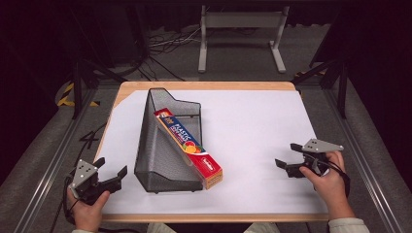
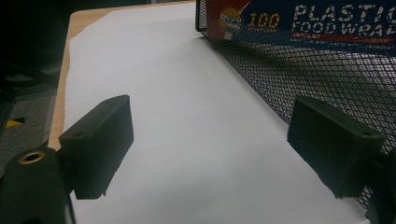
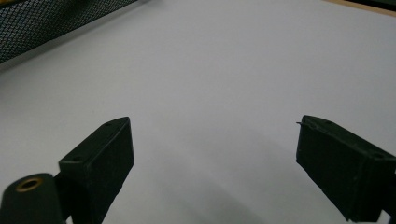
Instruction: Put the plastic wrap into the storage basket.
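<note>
White tabletop (image 1: pixel 252 126), blue-red wrap box (image 1: pixel 190 145), prob. cardboard, in mesh holder (image 1: pixel 160 160)

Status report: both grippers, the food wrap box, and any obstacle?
Left gripper open, empty, beside black mesh holder. Right gripper open, empty, over white sheet. Plastic food wrap box lies slanted in holder. Nothing in the way.

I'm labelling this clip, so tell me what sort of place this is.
Probably a lab or recording setup, not a home: a table covered in white paper, dark curtains around it, loose cables on the floor behind, and a hand-held gripper at each side.
</note>
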A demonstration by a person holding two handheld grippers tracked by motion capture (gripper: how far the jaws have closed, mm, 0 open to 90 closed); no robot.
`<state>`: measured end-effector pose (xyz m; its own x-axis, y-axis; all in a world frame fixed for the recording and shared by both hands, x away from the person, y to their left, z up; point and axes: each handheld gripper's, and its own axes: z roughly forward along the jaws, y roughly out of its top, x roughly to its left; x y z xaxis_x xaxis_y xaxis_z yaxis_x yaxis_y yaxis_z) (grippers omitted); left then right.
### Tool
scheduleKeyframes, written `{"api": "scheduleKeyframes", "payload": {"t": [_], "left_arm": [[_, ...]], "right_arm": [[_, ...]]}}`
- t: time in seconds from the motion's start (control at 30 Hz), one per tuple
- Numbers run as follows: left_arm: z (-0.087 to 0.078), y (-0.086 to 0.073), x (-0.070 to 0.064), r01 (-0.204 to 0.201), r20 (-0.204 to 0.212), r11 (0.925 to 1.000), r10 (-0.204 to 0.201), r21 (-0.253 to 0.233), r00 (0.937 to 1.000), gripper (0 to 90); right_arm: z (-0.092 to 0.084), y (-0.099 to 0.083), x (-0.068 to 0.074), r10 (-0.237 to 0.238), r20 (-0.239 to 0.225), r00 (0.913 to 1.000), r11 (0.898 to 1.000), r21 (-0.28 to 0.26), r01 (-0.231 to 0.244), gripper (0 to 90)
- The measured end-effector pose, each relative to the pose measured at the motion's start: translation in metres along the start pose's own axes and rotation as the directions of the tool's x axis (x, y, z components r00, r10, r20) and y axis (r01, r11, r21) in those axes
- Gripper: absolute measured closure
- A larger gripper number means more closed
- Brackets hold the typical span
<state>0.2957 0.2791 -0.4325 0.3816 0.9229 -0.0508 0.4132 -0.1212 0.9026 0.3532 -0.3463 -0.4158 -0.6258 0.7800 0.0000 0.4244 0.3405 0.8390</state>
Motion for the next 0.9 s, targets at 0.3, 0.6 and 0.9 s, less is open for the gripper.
{"api": "scheduleKeyframes", "payload": {"t": [0.3, 0.6, 0.9], "left_arm": [[0.0, 0.0, 0.0, -0.002, 0.008, 1.0, 0.002, 0.001, 1.0, 15.1], [0.0, 0.0, 0.0, -0.006, 0.018, 1.0, 0.006, 0.001, 0.9998, 15.1], [0.0, 0.0, 0.0, -0.008, 0.021, 1.0, 0.008, 0.005, 0.9997, 15.1]], "right_arm": [[0.003, -0.014, 0.002, 0.018, -0.021, 0.9996, 0.999, 0.033, -0.017, 11.5], [0.006, -0.021, 0.009, 0.011, -0.04, 0.9992, 0.996, 0.091, -0.007, 11.8], [0.012, -0.027, 0.011, 0.011, -0.045, 0.9989, 0.992, 0.126, -0.005, 11.7]]}}
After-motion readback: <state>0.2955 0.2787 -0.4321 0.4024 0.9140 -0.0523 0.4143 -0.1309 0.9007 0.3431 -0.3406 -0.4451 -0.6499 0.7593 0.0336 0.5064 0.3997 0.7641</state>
